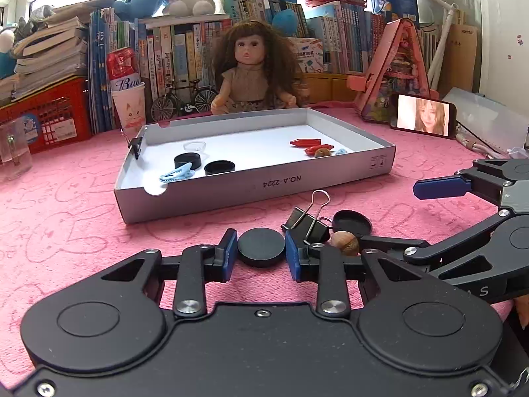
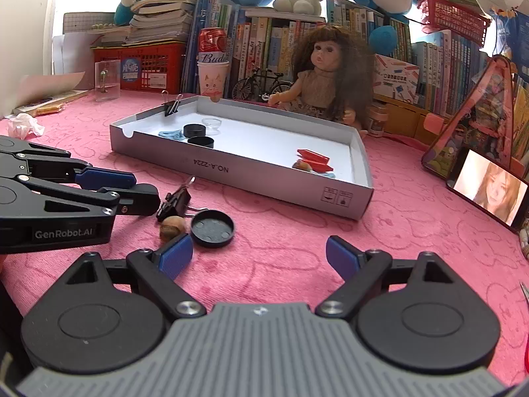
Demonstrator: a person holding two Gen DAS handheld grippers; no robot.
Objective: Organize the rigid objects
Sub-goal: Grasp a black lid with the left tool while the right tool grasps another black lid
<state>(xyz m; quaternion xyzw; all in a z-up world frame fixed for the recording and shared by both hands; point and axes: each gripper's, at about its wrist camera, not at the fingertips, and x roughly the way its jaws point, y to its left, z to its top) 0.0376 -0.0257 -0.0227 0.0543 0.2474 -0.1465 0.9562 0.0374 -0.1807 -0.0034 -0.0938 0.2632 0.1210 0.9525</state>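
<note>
The pink worktop [image 1: 66,205] carries a shallow grey cardboard tray [image 1: 231,192] in front of a seated doll [image 1: 251,66]. Inside the tray, at one end, lie two black caps [image 1: 188,160], a clear cup [image 1: 194,146] and a blue clip [image 1: 177,173], with a black binder clip [image 1: 135,147] pinched on the tray's wall; at the other end sit red pieces [image 1: 305,142] and a brown nut [image 1: 322,153]. The left tongs [image 1: 261,251] are narrowed around a black disc cap [image 1: 261,246] on the worktop, just short of the tray, with the blue pads [image 1: 231,248] against its sides. The right tongs [image 2: 261,258] stand wide and hold nothing, hovering over bare pink cloth. Just beside the gripped cap lie a second binder clip [image 1: 305,221], an upturned black lid [image 2: 212,228] and another nut [image 2: 172,226], all close together between the two tools and outside the tray.
</note>
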